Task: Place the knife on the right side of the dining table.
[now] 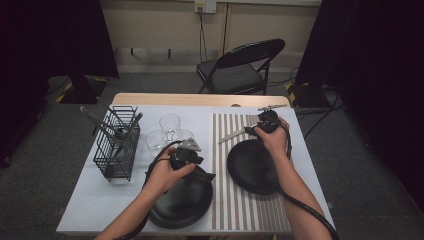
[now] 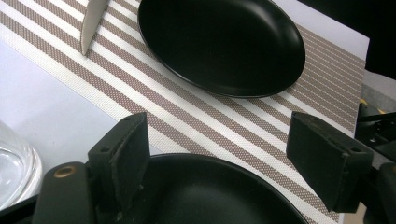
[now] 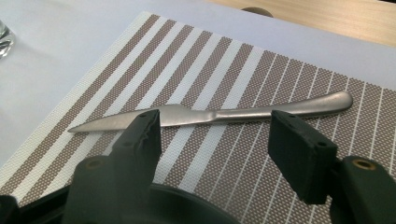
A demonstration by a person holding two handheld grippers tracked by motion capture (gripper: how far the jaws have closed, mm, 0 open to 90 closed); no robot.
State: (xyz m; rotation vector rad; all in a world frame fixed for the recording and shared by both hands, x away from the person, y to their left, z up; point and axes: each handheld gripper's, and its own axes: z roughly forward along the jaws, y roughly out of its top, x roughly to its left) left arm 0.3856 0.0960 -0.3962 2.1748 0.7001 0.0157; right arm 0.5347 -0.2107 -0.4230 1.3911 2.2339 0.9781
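The knife [image 3: 219, 113] lies flat on the striped mat [image 3: 261, 154], at its far part, just beyond the right hand-held gripper [image 3: 212, 140]. The jaws stand open astride its middle, pads clear of it. The right hand [image 1: 275, 140] reaches over the far plate [image 1: 250, 167]. The left hand-held gripper [image 2: 219, 154] is open above the near plate [image 2: 210, 191], holding nothing.

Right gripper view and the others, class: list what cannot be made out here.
- Knife: right gripper view, whether it touches the left jaw.
- Near plate: left gripper view, cut off by the bottom edge.
- Utensils in the wire basket: high view, too small to identify.
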